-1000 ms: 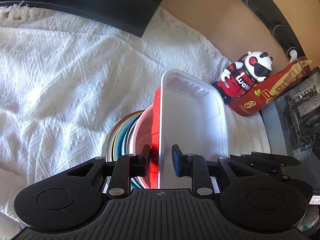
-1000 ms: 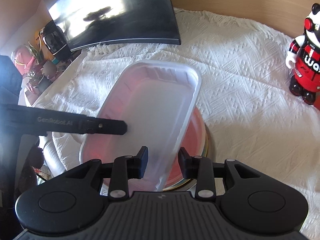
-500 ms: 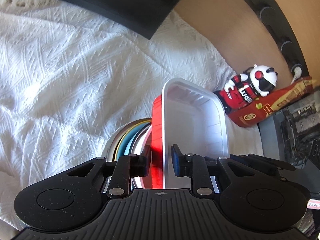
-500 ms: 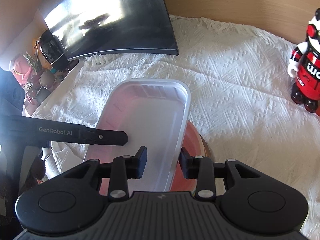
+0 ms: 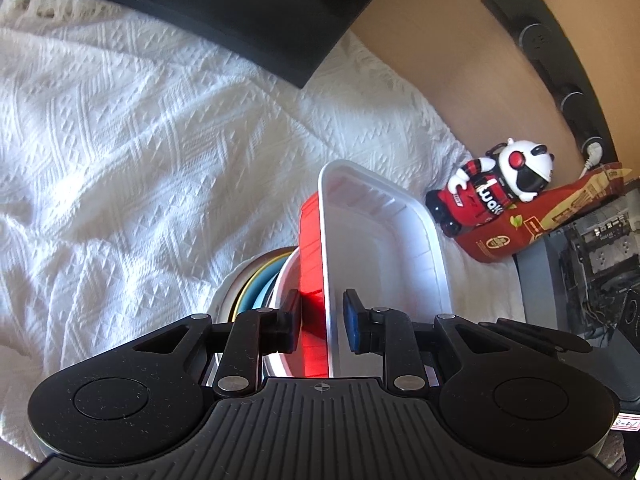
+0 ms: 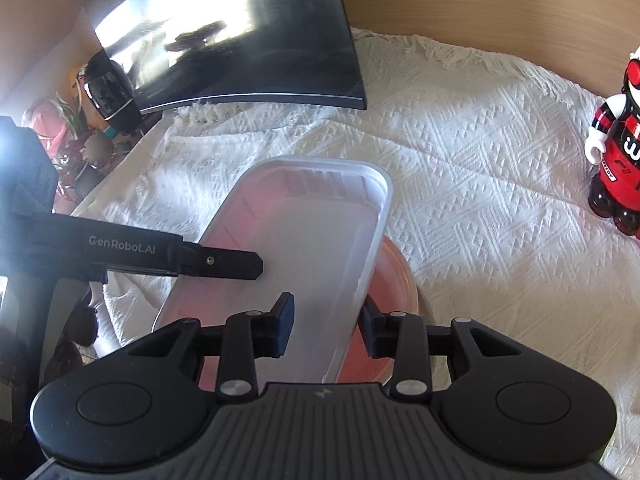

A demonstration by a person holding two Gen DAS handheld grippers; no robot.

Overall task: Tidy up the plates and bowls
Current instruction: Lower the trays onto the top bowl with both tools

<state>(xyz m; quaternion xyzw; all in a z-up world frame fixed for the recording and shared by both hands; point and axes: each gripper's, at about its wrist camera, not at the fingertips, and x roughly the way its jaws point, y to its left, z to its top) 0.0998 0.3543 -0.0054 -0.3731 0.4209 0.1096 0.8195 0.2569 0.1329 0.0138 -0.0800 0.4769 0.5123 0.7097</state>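
The left gripper (image 5: 320, 320) pinches one long wall of a white plastic tray (image 5: 384, 248), and the right gripper (image 6: 326, 328) clamps the opposite wall, so the tray hangs between them. A red tray (image 5: 310, 240) is nested beneath it, just above a stack of plates (image 5: 256, 284) on the white cloth (image 5: 140, 160) covering the counter. A toy figure (image 5: 496, 188) stands well apart.

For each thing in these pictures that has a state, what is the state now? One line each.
white tray: lifted and tilted, both grippers at its rims.
left gripper: jaws astride the tray's rim; contact not clear.
right gripper: jaws astride the opposite rim; contact not clear.
red tray: nested under the white tray.
stack of plates and bowls: resting on the cloth, under the trays.
toy figure: upright.
monitor: screen dark, only reflections.
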